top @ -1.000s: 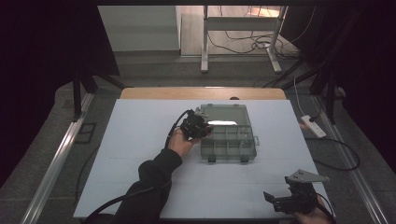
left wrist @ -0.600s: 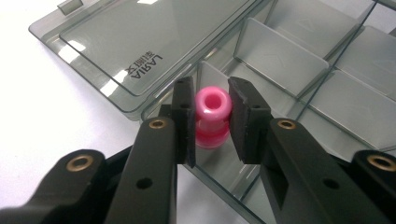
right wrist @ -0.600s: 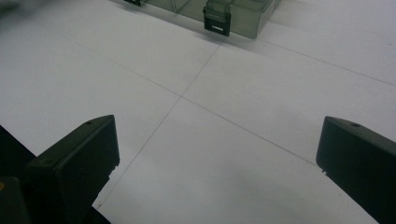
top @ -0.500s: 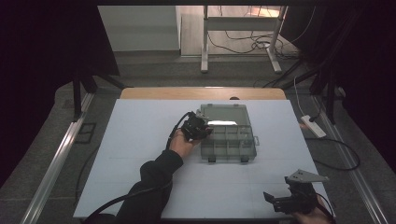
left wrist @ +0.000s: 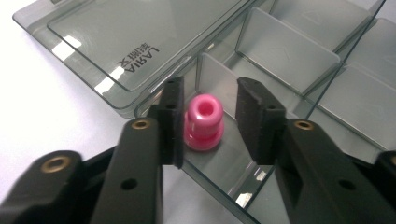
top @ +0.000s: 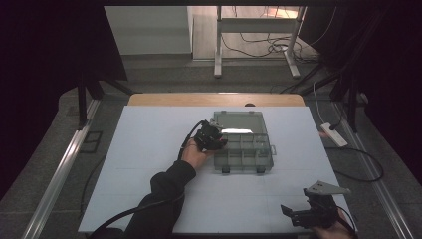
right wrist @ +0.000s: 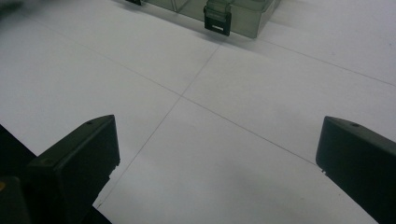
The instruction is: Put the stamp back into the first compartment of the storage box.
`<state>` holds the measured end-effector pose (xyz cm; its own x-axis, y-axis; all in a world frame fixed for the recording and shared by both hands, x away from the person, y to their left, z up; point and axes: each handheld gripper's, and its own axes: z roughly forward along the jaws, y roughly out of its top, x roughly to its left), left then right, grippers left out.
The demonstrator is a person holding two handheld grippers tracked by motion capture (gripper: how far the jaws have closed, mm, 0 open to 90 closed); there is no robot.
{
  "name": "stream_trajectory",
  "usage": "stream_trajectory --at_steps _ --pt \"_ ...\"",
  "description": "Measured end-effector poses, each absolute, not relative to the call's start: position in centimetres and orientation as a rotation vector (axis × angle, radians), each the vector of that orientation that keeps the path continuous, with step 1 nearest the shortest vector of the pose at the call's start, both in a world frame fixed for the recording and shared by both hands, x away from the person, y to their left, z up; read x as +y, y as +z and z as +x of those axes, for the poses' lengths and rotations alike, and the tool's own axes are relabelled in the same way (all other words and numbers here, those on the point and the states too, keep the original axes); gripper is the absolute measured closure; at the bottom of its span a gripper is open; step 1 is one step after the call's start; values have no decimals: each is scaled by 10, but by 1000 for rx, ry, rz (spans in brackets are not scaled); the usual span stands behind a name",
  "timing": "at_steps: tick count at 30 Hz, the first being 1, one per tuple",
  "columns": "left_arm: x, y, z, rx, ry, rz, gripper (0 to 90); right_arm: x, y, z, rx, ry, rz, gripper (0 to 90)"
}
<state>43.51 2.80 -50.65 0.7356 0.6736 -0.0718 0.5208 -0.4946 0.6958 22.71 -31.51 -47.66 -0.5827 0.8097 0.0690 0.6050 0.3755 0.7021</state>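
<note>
High view: a white tabletop (top: 149, 149) carries a smoky transparent organiser box (top: 243, 149), its lid (top: 238, 121) folded open flat toward 12 o'clock. The left tool (top: 215, 141), held in the person's left hand (top: 195, 155), sits at the box's 9 o'clock edge, over its near-left compartments. The right tool (top: 298, 215) rests in the right hand at the tabletop's 5 o'clock corner, well apart from the box. Left gripper view: a pink bead (left wrist: 203, 122), hole upward, stands upright on the floor of a corner compartment of the organiser box (left wrist: 289, 51). The left tool (left wrist: 208, 121) straddles it; the jaws have just been opening, and both pads now stand clear of the bead, the left pad close beside it and the right pad farther off, so the bead is released, not gripped. The lid (left wrist: 126, 42) lies at 11 o'clock. Right gripper view: the right tool (right wrist: 217, 149) is spread wide with nothing between its jaws, above bare tabletop (right wrist: 224, 84); the box's front latch (right wrist: 217, 21) shows at 12 o'clock.
</note>
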Motion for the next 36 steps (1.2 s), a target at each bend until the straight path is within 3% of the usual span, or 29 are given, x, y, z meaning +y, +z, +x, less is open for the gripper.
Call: stream_trajectory --at_steps 36 --pt "70 -488 405 900 203 2147 364 -314 -477 227 2351 1008 1246 0"
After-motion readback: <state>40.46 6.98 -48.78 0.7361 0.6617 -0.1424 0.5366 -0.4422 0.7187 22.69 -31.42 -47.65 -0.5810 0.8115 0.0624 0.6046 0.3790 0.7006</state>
